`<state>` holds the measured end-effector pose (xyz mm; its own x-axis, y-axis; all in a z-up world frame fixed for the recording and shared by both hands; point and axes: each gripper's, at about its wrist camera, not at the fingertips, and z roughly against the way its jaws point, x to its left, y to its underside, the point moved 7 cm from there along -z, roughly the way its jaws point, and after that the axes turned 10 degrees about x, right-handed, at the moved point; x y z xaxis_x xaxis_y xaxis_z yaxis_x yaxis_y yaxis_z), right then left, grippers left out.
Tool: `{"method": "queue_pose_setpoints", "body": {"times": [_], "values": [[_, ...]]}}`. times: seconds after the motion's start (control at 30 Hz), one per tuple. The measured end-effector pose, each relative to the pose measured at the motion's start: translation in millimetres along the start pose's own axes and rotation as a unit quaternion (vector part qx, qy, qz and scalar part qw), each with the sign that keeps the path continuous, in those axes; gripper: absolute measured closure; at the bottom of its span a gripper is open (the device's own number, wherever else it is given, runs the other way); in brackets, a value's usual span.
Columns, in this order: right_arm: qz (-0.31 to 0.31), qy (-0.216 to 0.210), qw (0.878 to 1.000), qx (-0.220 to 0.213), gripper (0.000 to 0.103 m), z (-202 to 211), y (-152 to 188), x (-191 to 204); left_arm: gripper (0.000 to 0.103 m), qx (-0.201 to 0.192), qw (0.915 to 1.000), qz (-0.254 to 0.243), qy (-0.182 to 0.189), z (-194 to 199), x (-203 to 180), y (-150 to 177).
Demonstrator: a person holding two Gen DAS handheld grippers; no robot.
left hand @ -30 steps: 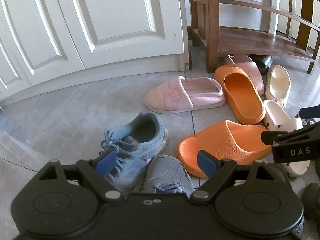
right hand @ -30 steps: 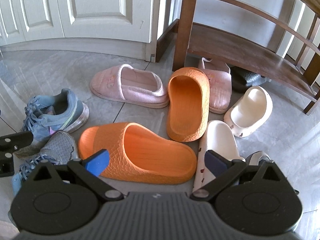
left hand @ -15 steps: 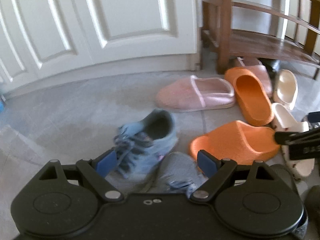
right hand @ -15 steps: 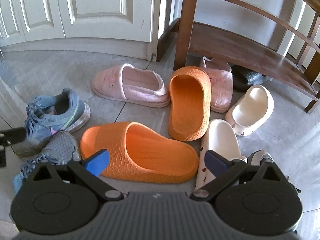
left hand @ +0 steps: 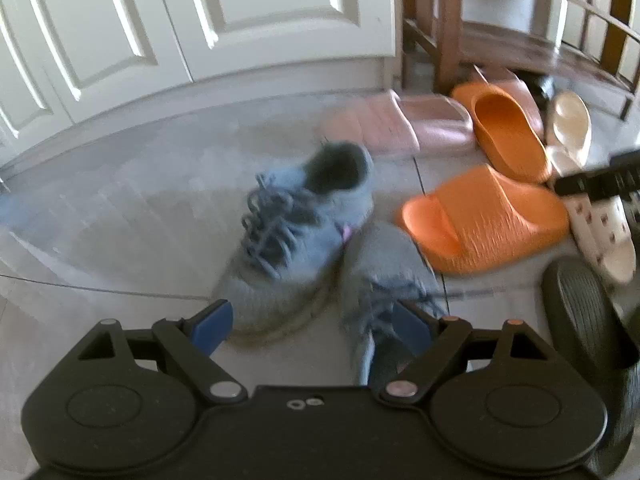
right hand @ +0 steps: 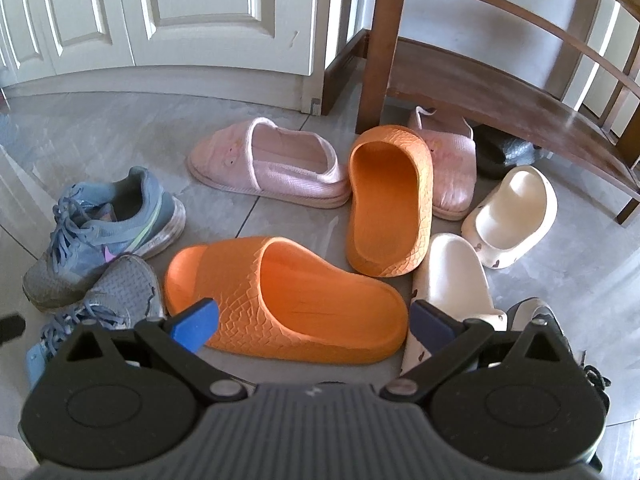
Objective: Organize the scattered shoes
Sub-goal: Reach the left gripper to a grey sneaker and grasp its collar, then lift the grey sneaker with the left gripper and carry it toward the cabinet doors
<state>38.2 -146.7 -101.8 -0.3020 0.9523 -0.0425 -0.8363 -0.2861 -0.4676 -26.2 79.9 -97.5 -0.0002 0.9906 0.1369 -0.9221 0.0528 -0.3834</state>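
A: Left claw [left hand: 308, 326]: jaws spread wide, holding nothing. Over the last second its view has swung left and gone blurred, so the blue sneaker [left hand: 296, 224] and the grey sneaker [left hand: 384, 280] now sit nearer the centre, at 12 and 1 o'clock from the claw. The shoes themselves have not shifted.

B: Meaning?

A: Probably an approach to the sneaker pair; no shoe is yet lifted, so sorting looks barely begun.

B: And the right claw [right hand: 314, 324]?

A: Also agape and empty, almost unmoved, hovering over the near orange slide [right hand: 288, 296]. The second orange slide [right hand: 390, 200] lies at 12 o'clock, the pink slipper [right hand: 272, 164] at 11, two cream clogs [right hand: 512, 212] at 1 to 2.

B: Materials?

A: Slides: moulded foam with a cracked-scale texture, smooth hollow. Slippers: ribbed fabric, soft. Sneakers: mesh uppers, loose laces, scuffed soles. Floor [right hand: 100, 128]: glossy grey tile. Wooden rack [right hand: 500, 108] at 1 o'clock.
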Motion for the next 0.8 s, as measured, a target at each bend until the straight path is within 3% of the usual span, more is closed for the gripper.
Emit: {"method": "queue_pose_setpoints", "body": {"times": [0.23, 0.33, 0.37, 0.4, 0.47, 0.7, 0.73, 0.8], "values": [[0.007, -0.008, 1.000, 0.008, 0.001, -5.5, -0.1, 9.1, 0.018, 0.013, 0.9996, -0.025, -0.009, -9.6, -5.1, 24.7], [0.013, -0.011, 1.000, 0.007, 0.001, -4.5, -0.2, 12.4, 0.024, 0.016, 0.9996, -0.020, -0.010, -14.7, -3.7, 28.5], [0.015, -0.012, 1.000, 0.005, 0.001, -3.8, -0.3, 13.3, 0.031, 0.017, 0.9996, -0.020, -0.010, -17.6, -3.8, 28.2], [0.016, -0.013, 1.000, 0.004, 0.001, -3.4, -0.2, 13.7, 0.053, 0.019, 0.9996, -0.021, -0.010, -20.6, -4.0, 27.9], [0.014, -0.013, 1.000, 0.004, 0.001, -3.6, 0.3, 12.1, 0.067, 0.032, 0.9993, -0.015, 0.012, -28.7, -6.2, 26.6], [0.007, -0.012, 1.000, 0.019, 0.001, -11.7, 2.5, 6.9, 0.067, 0.034, 0.9993, -0.017, 0.008, -43.1, -13.5, 24.1], [0.006, -0.012, 1.000, 0.021, 0.001, -13.5, 2.9, 6.4, 0.070, 0.036, 0.9992, -0.009, 0.015, -46.6, -12.7, 23.5], [0.001, -0.015, 1.000, 0.027, 0.001, -16.8, 3.4, 5.9, 0.093, 0.042, 0.9984, 0.008, 0.037, -52.7, -11.7, 22.7]]}}
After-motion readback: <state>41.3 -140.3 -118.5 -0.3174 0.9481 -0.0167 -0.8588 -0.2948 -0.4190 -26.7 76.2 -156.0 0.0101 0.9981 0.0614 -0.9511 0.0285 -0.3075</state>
